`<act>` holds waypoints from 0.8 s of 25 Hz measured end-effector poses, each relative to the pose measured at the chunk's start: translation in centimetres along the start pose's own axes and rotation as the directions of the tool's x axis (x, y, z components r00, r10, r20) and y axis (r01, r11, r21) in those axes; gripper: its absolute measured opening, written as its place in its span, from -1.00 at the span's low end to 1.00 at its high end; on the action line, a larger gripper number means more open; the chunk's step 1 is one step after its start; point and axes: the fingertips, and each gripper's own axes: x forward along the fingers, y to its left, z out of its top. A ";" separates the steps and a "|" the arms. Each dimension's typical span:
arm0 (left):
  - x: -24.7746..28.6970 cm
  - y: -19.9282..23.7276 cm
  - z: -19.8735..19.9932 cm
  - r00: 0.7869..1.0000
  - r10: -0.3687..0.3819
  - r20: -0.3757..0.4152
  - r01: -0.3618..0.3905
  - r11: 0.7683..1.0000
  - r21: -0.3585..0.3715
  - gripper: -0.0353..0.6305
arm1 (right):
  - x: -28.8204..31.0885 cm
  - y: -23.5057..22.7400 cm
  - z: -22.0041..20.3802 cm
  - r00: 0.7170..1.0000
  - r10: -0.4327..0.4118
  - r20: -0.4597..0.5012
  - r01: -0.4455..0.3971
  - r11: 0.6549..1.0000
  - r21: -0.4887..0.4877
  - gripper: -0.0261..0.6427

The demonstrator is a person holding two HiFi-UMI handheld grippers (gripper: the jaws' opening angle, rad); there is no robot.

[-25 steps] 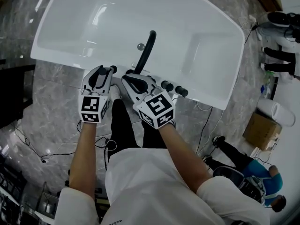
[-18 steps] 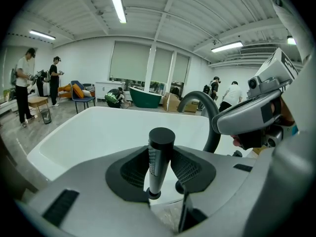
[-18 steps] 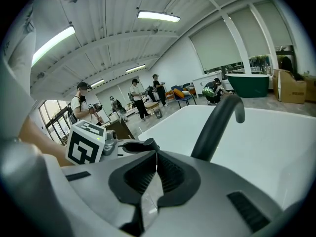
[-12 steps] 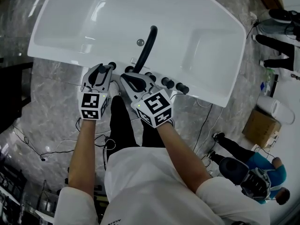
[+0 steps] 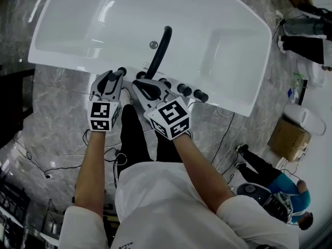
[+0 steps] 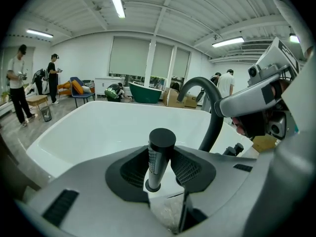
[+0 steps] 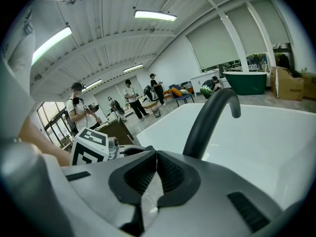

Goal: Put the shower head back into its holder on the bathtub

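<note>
Compared to a second back, your left gripper (image 5: 117,75) had dipped a bit toward the bathtub (image 5: 218,45) rim, jaws clamped on the black shower head (image 6: 159,152), which stood upright there. Your right gripper (image 7: 156,154) hadn't budged, jaws closed on nothing, beside the spout (image 5: 161,51).

White short-sleeved shirt (image 5: 155,206), black trousers (image 5: 136,141)
</note>
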 end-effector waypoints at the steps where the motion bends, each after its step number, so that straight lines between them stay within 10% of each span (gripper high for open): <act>1: 0.0 0.0 -0.1 1.000 0.002 0.002 -0.002 1.000 -0.002 -0.47 | 0.0 0.0 0.0 1.000 0.001 -0.001 -0.001 1.000 -0.001 -0.87; 20: 1.3 -0.9 -1.0 0.999 -0.032 -0.040 0.031 0.999 -0.029 -0.35 | -0.4 0.2 0.0 1.000 0.012 -0.007 -0.012 1.000 -0.013 -0.87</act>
